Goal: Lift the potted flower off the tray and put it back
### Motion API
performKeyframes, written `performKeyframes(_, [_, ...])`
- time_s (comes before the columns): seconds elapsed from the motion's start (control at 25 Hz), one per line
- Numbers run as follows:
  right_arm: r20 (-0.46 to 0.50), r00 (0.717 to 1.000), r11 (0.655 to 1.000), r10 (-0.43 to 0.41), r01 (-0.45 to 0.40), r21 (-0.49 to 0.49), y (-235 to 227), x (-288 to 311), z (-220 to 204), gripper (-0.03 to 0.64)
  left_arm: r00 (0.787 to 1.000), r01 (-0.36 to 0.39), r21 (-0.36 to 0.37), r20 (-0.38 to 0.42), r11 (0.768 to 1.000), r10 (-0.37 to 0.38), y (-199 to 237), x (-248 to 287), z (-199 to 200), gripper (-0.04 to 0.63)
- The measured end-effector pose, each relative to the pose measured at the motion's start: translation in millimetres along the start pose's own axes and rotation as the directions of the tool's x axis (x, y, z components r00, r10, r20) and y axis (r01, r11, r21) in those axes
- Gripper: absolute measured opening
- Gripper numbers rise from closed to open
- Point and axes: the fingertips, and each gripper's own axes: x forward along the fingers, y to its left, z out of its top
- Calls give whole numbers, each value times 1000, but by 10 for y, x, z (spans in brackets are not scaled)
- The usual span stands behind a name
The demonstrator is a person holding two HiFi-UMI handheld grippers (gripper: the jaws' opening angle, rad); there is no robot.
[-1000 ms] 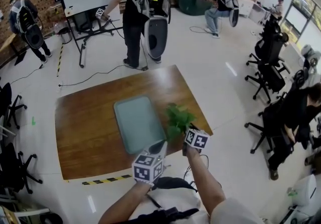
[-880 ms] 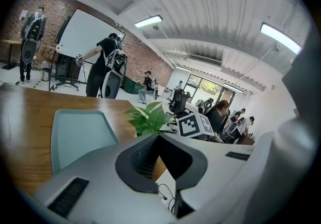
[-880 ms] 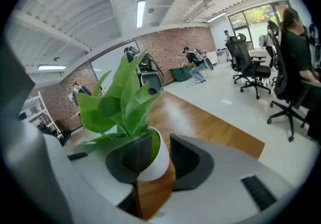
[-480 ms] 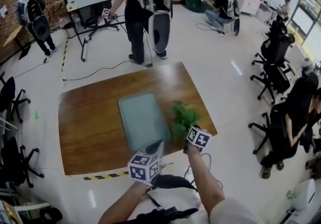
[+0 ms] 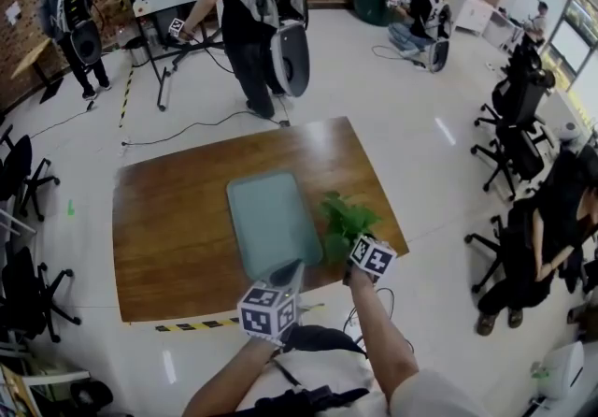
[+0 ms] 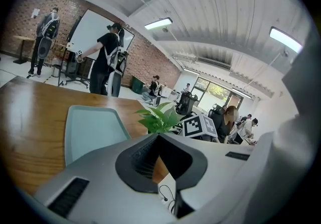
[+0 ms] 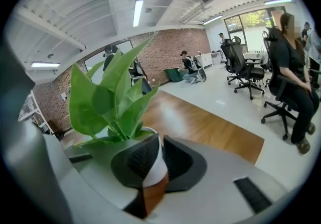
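Observation:
The potted flower [image 5: 346, 223], green leaves in a small white pot, stands on the wooden table [image 5: 168, 228] just right of the pale green tray [image 5: 276, 219], not on it. My right gripper [image 5: 349, 258] reaches it from the near side. Its jaws are closing, and in the right gripper view the pads pinch the pot's white rim [image 7: 156, 166] under the leaves [image 7: 113, 97]. My left gripper [image 5: 288, 270] hovers at the tray's near end, shut with nothing between its jaws. In the left gripper view the tray [image 6: 93, 127] lies ahead on the left and the flower [image 6: 159, 117] ahead on the right.
The table's near edge lies right under both grippers, with striped floor tape [image 5: 192, 324] below it. A person with a backpack [image 5: 248, 22] stands beyond the far edge by a whiteboard stand. Office chairs [image 5: 509, 139] and a seated person [image 5: 542, 237] are to the right.
The left gripper has edged slightly toward the tray's near end. The right gripper has stayed at the flower. The people in the background have shifted a little.

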Motion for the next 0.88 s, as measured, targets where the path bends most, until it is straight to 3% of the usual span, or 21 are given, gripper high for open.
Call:
performKeyframes(0.28, [32,997,998,66,-66,-12,192,-69,261,31,999,-44,-36,22,998,45,118,-69,19,-5])
performKeyframes(0.48, [36,986,986,161,-159,-49,672,-99,348,31,992,-108,-72,59,992,112,330,-286,51,-5])
performKeyframes(0.88, [-65,954,947,294,-300,-118,1654,-99,-220,30,963,-228,-125,119,966,243,723,-915,5,-5])
